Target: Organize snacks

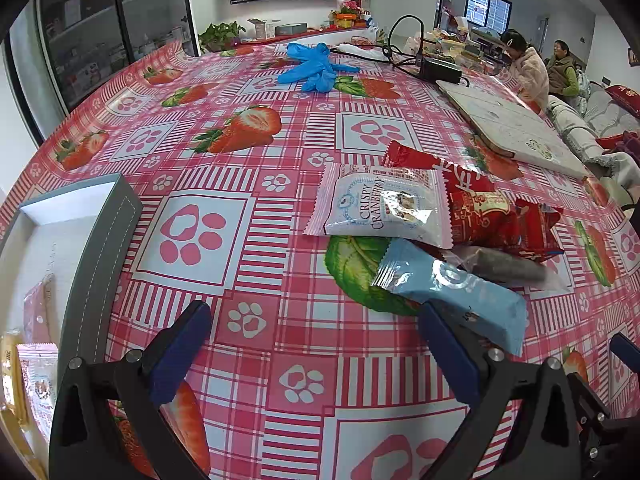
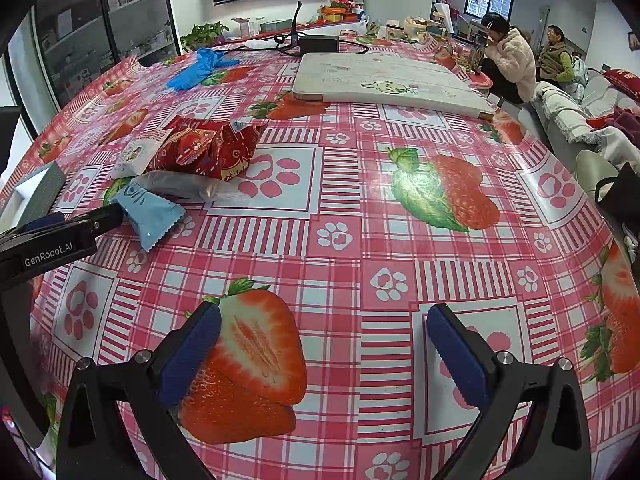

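Observation:
A pile of snacks lies on the strawberry-print tablecloth. It holds a white Crispy Cranberry packet [image 1: 380, 208], red packets [image 1: 492, 208], a dark bar in clear wrap [image 1: 508, 266] and a light blue packet [image 1: 452, 292]. My left gripper [image 1: 314, 320] stands open wide over bare cloth. The blue packet lies at the outer side of its right finger [image 1: 448, 344], not between the fingers. A grey box [image 1: 92, 240] at the left holds several packets [image 1: 36, 364]. My right gripper [image 2: 324, 320] is open over a printed strawberry, right of the pile [image 2: 204, 148], with nothing in it.
Blue gloves [image 1: 312, 68] lie at the far side of the table. A flat white board [image 2: 384, 80] lies far right, with a black adapter [image 2: 318, 44] and cables behind it. Two people [image 2: 516, 60] sit past the table's far right corner, by a sofa [image 2: 572, 120].

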